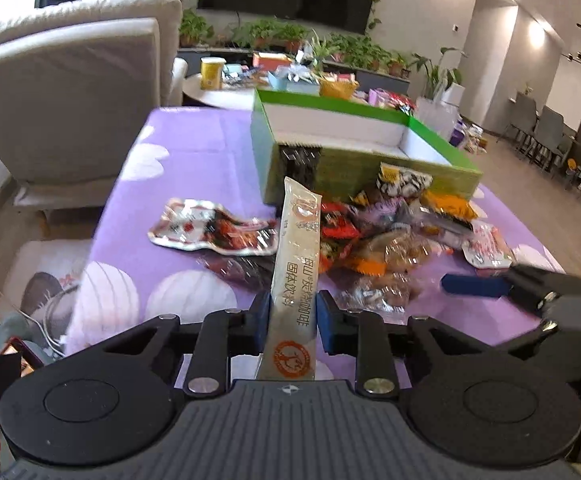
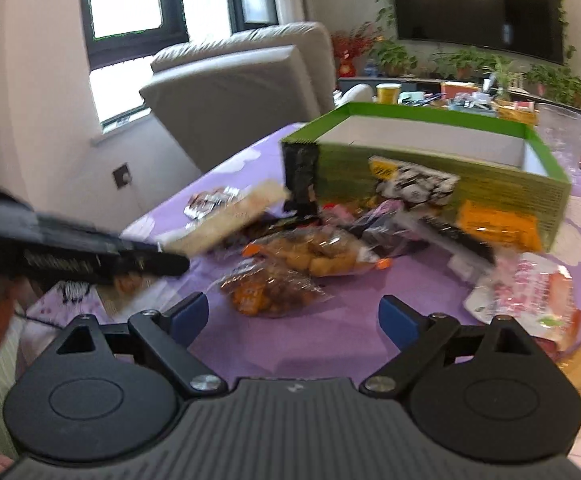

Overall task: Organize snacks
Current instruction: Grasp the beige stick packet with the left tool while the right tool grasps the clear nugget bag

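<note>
L grip (image 1: 293, 322): clamped on coffee sachet (image 1: 296, 264), low end
sachet: light, floppy, slick film; tip sags fwd
R grip (image 2: 293, 318): jaws apart, empty

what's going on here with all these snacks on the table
A person with a gripper in each hand is sorting snacks. The left gripper is closed on a long beige sachet, held above the purple tablecloth. The right gripper is open and empty over the snack pile. The green box behind looks empty inside.
</note>
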Demonstrator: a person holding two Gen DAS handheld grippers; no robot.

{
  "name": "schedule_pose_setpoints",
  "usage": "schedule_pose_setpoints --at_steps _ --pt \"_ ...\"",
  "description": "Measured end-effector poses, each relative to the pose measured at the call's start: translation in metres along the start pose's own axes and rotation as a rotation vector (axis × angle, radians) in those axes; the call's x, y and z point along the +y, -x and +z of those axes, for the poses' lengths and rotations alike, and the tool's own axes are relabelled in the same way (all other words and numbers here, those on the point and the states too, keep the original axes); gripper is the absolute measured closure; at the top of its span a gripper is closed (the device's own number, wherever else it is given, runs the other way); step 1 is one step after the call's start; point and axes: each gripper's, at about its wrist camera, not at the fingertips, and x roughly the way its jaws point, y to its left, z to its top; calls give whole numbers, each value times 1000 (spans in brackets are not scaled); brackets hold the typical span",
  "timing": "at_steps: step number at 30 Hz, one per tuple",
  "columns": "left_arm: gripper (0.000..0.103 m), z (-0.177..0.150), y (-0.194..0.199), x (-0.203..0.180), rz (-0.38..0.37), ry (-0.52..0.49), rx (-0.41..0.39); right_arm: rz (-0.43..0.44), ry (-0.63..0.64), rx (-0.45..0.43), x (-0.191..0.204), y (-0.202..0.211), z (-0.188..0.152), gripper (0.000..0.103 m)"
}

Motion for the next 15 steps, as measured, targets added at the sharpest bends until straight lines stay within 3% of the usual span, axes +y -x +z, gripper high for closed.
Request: schedule_pose_setpoints --at_steps 9,15 --pt "80 5 4 10 41 27 -8 -21 3 26 12 -32 9 45" --pt "80 4 1 10 46 29 6 -28 -9 19 11 -29 8 45"
